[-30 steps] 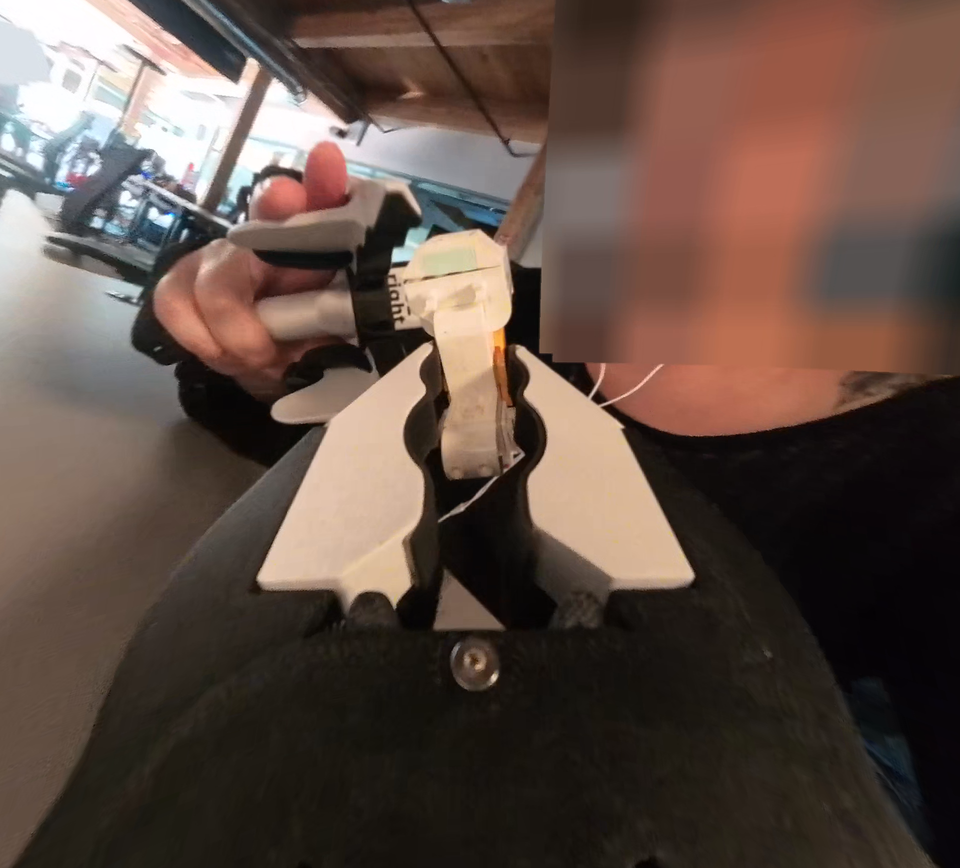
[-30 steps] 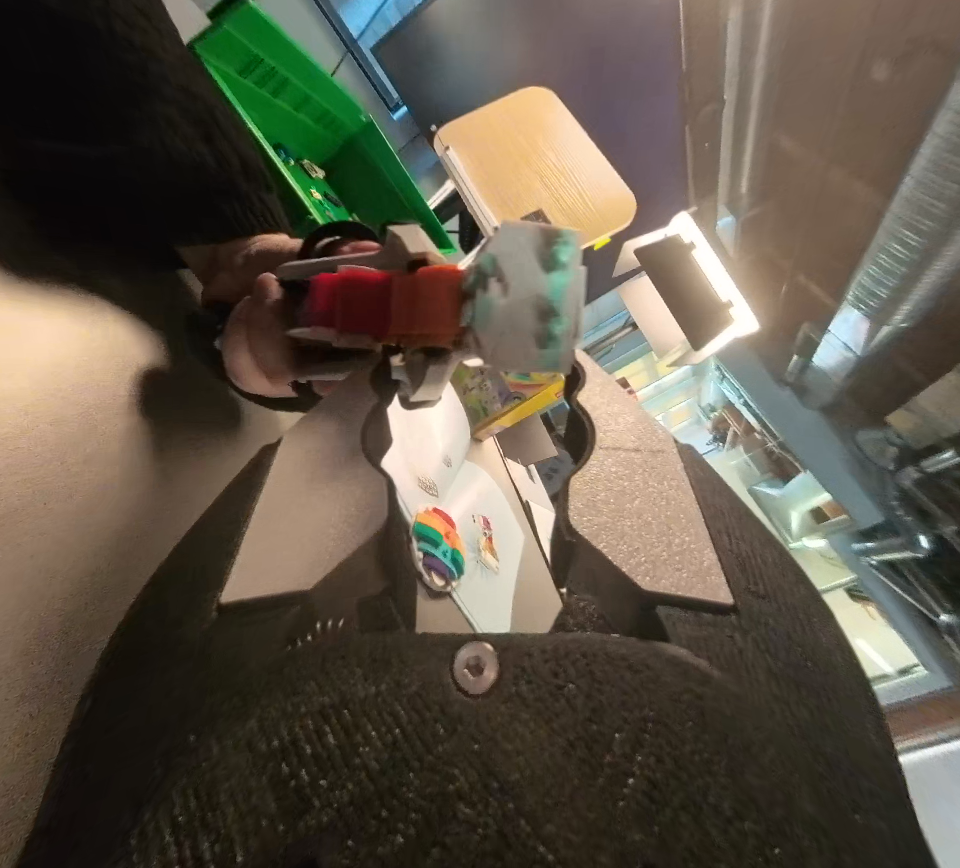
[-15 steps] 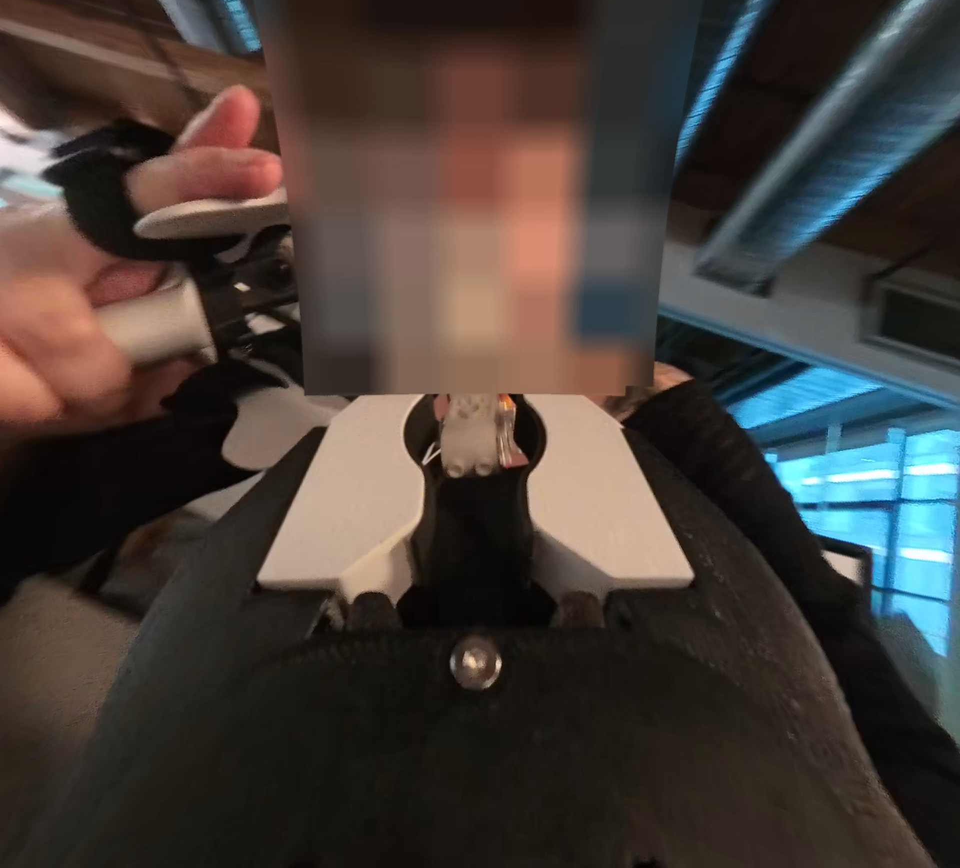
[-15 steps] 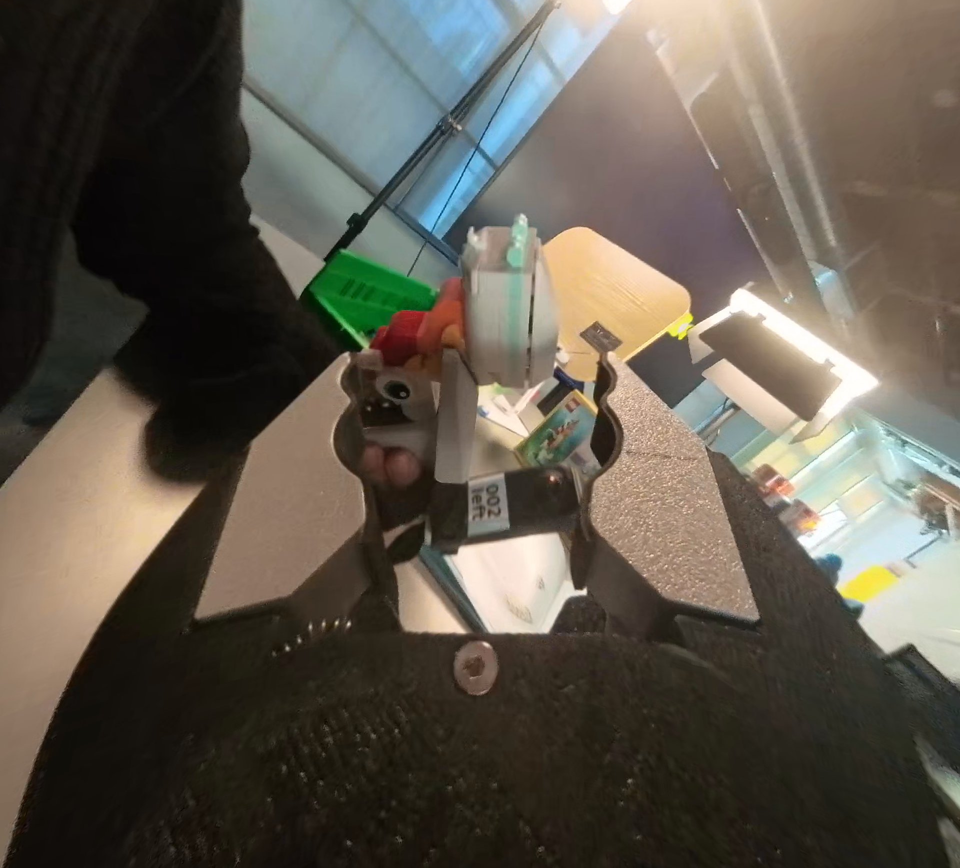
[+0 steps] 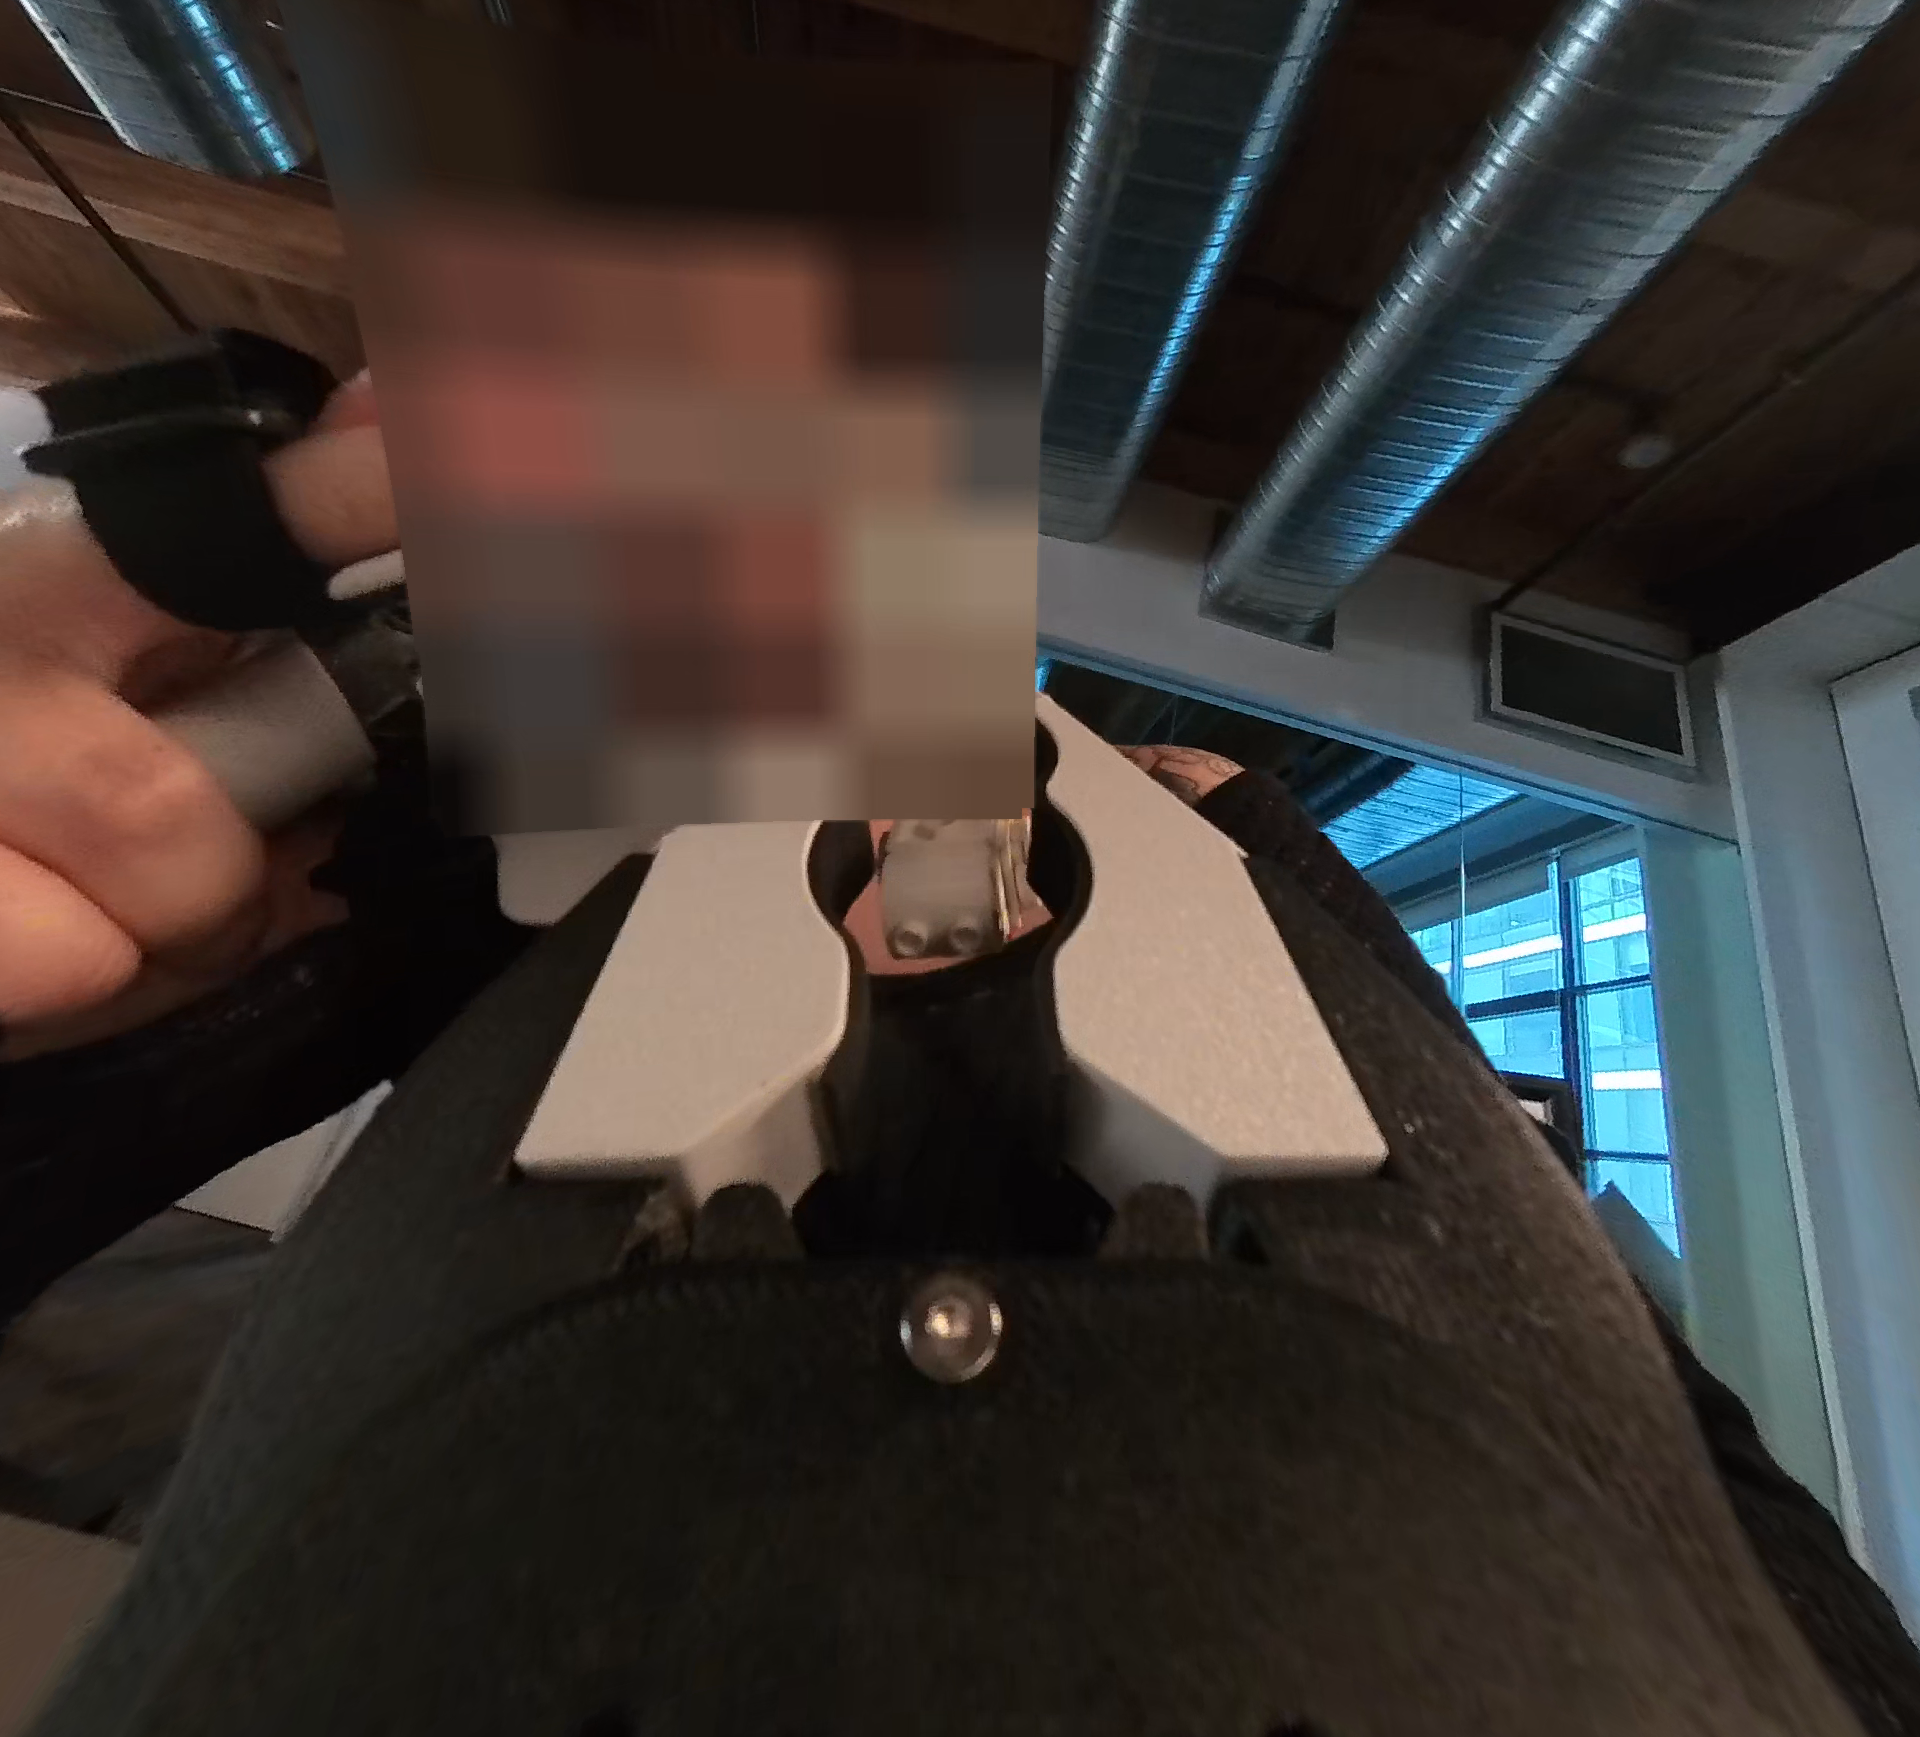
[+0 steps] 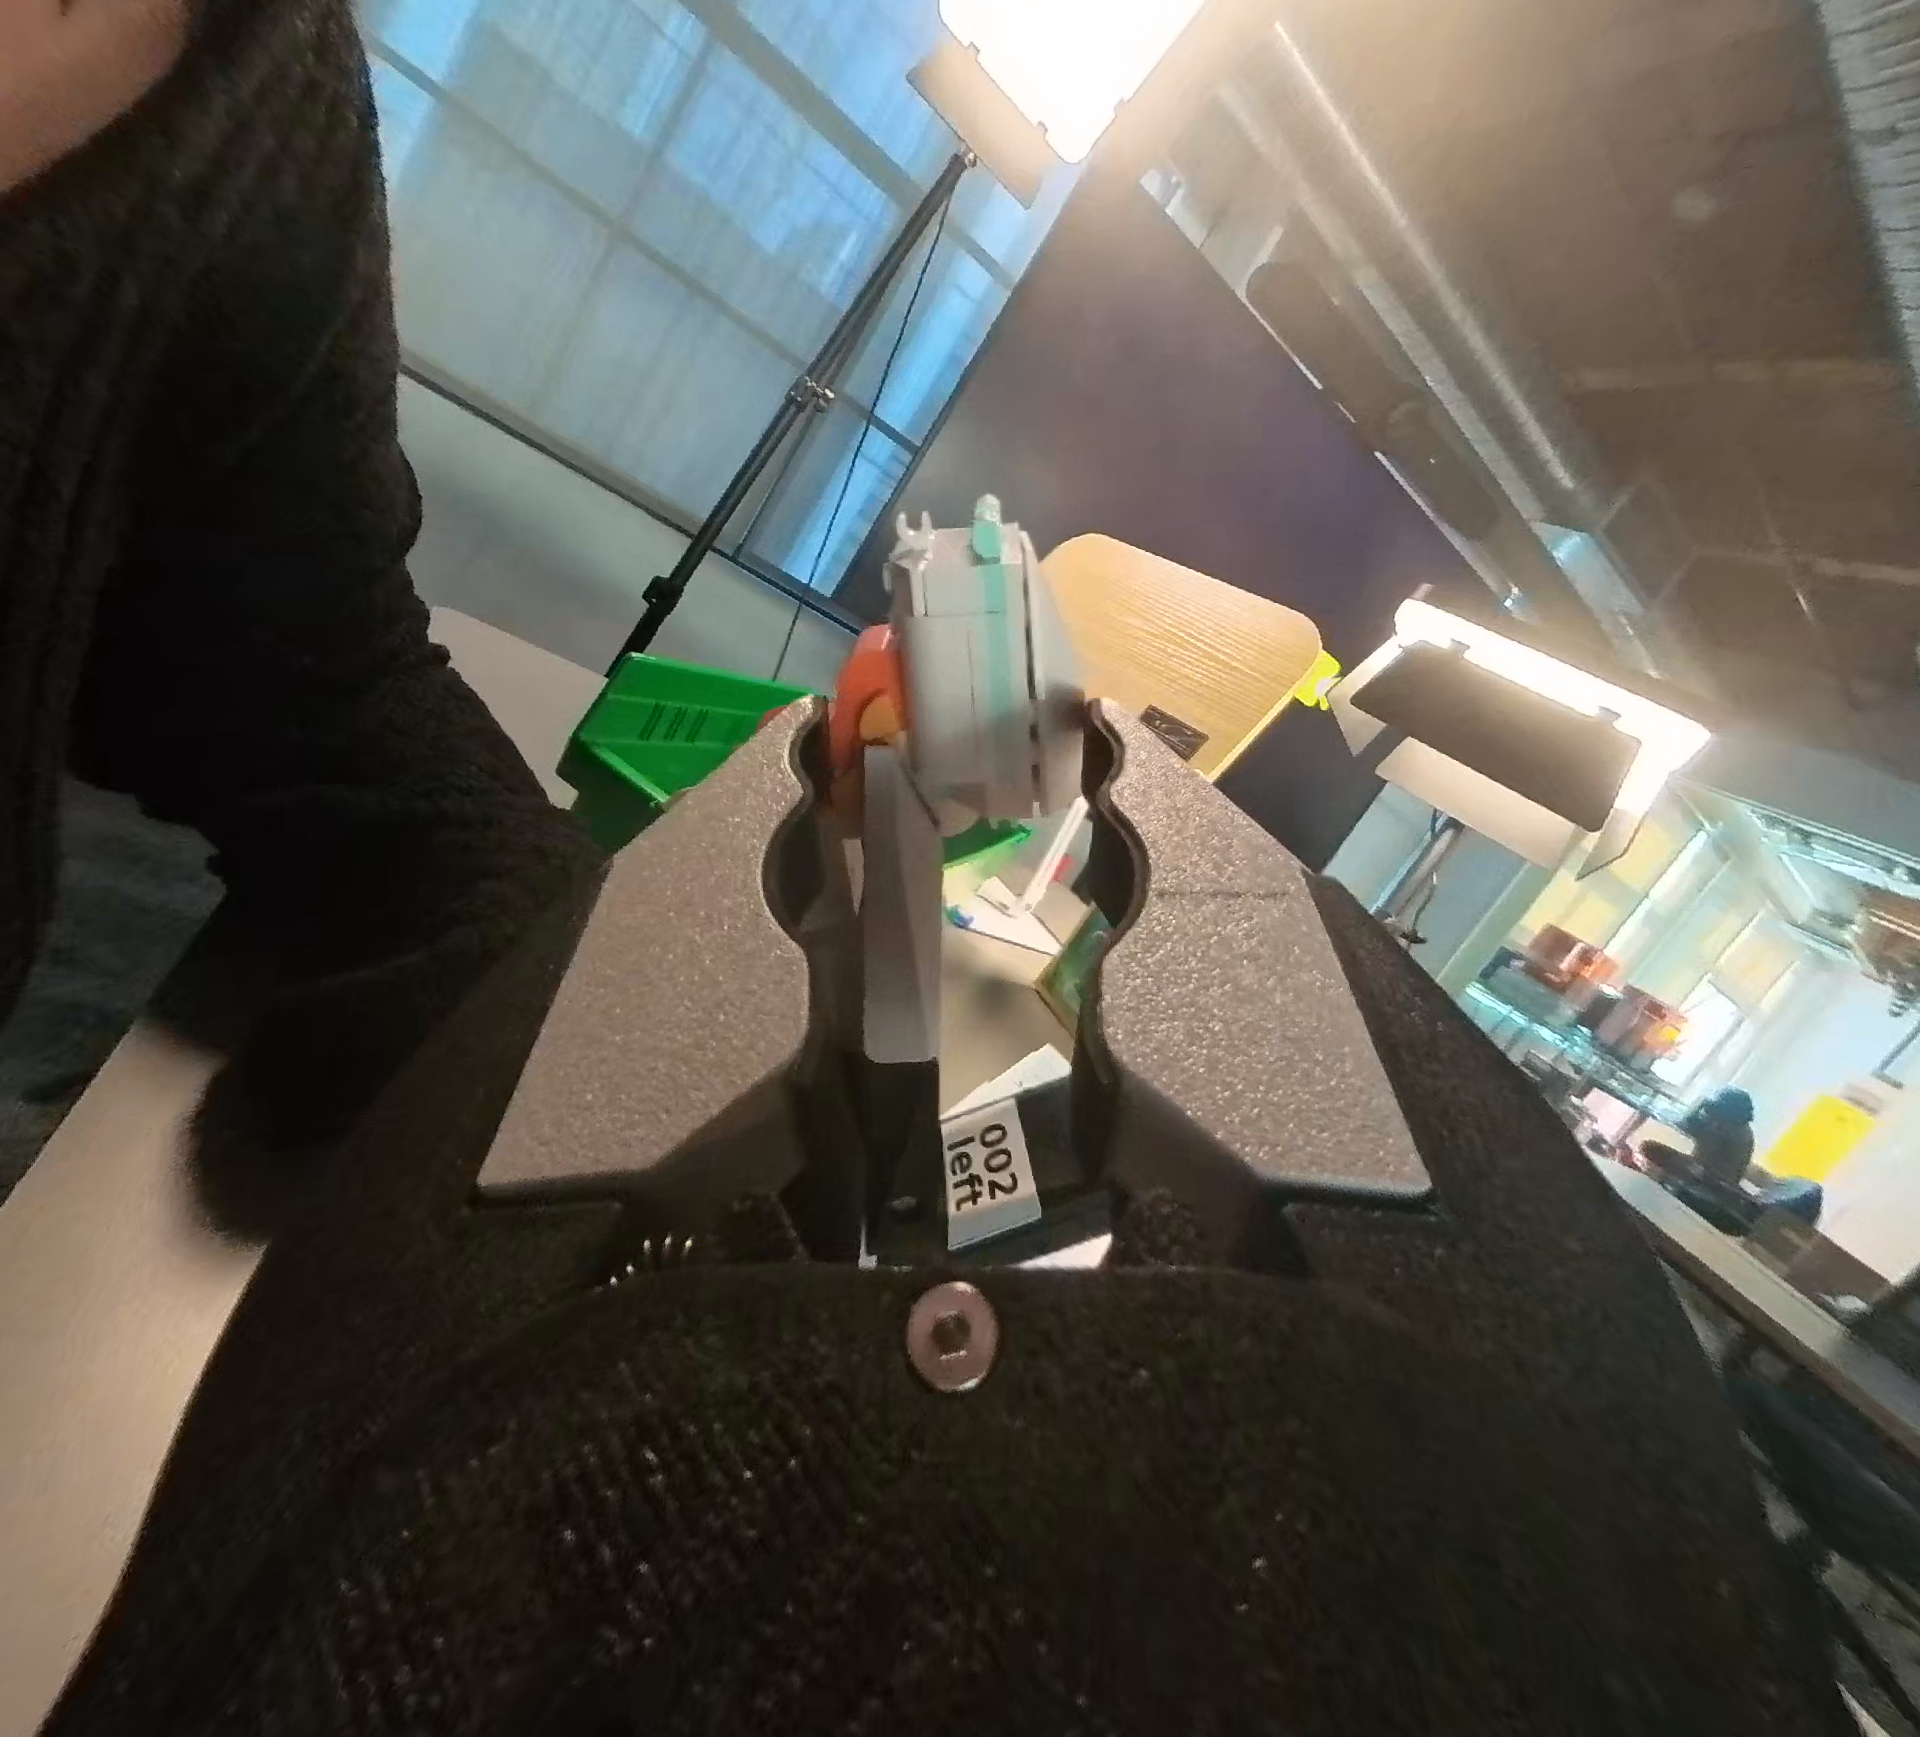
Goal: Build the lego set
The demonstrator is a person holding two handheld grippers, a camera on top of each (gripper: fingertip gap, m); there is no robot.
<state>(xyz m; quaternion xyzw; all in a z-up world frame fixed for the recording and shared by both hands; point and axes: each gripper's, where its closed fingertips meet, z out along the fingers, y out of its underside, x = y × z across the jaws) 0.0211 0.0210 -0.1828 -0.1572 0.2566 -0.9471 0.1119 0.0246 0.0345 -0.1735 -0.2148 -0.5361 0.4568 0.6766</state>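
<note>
left gripper [image 5: 951,866]: white fingers [image 5: 717,991] closed down to a narrow gap, pinching a small pale grey lego piece [image 5: 940,898] w/ two studs facing the camera; its upper part is hidden by a blur patch

right gripper [image 6: 956,752]: dark fingers [image 6: 665,970] part open, a gap showing on each side; whether they actually press on anything i can't tell. the lego model [image 6: 966,679] (grey + mint block w/ an orange-red part on its left) sits right at the tips

who holds the model: seen from the right wrist, the other gripper's grey finger [image 6: 902,908] runs up thru the gap to the model, so prob the left one carries it

why held like this: both tools raised off the worktop [image 6: 94,1272] and pointed up, prob to bring the model to eye level and check fit or seat a piece; judgement only

task thing location: in the air between the two grippers, not on the worktop

edges: model overhangs past the right tips; thin bits stick out on top, easy to knock

open room: clear air above and to the right; black sleeve [image 6: 208,440] close on the left; green bin [image 6: 675,731] and tan chair [image 6: 1174,638] well behind; a hand [image 5: 114,804] on the other tool's handle near the left gripper

stage: mid-build, model part assembled
</note>
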